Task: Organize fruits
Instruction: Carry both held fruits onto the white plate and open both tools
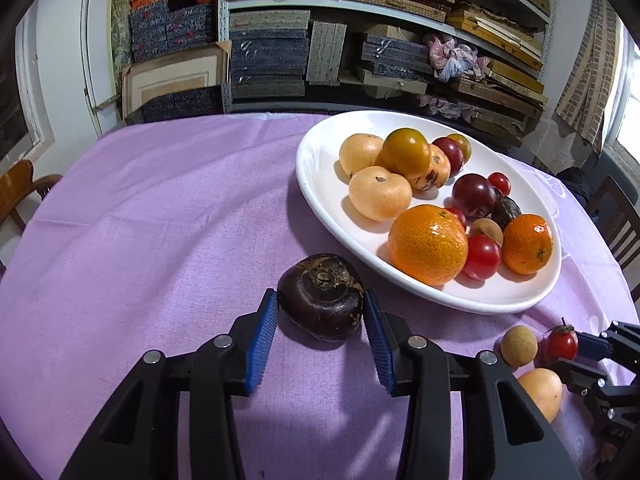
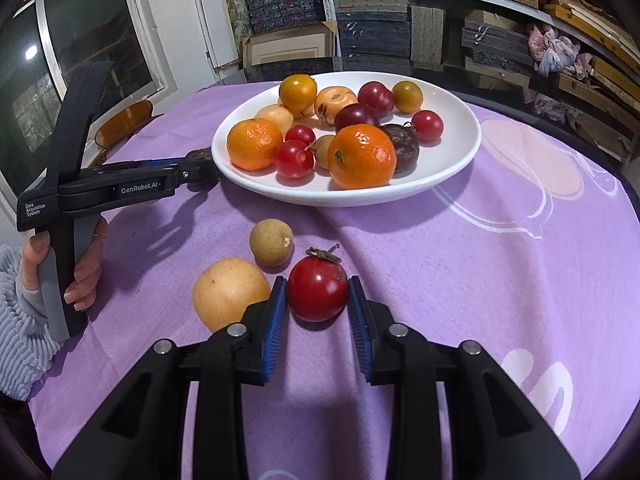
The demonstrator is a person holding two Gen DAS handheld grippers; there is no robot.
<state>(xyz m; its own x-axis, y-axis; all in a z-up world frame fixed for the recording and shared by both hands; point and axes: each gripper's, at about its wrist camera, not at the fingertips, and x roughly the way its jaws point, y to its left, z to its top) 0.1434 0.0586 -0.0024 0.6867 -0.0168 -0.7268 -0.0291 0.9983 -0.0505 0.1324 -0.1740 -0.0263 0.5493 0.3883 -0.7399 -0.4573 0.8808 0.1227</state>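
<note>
**Two claws, two fruits on the purple surface**

A dark purple fruit (image 1: 321,296) sits beside the white plate (image 1: 320,184) – the left claw (image 1: 320,312) pinches it. The right claw (image 2: 317,300) grips a red tomato (image 2: 317,289), near a yellow fruit (image 2: 228,292) and small tan fruit (image 2: 271,242).

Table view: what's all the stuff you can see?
plate: one, white, far side of the cloth
oranges: two, orange, on the plate
small tomatoes: three, red, on the plate
other fruit: several, yellow, peach and dark red, on the plate
dark fruit: one, brown-black, on the cloth
big tomato: one, red, on the cloth
tan fruit: one, beside the big tomato
peach fruit: one, near the tan fruit
cloth: one, purple, over the table
left gripper: black and blue, shut on the dark fruit
right gripper: same, shut on the big tomato
left hand: holding the left gripper
</note>
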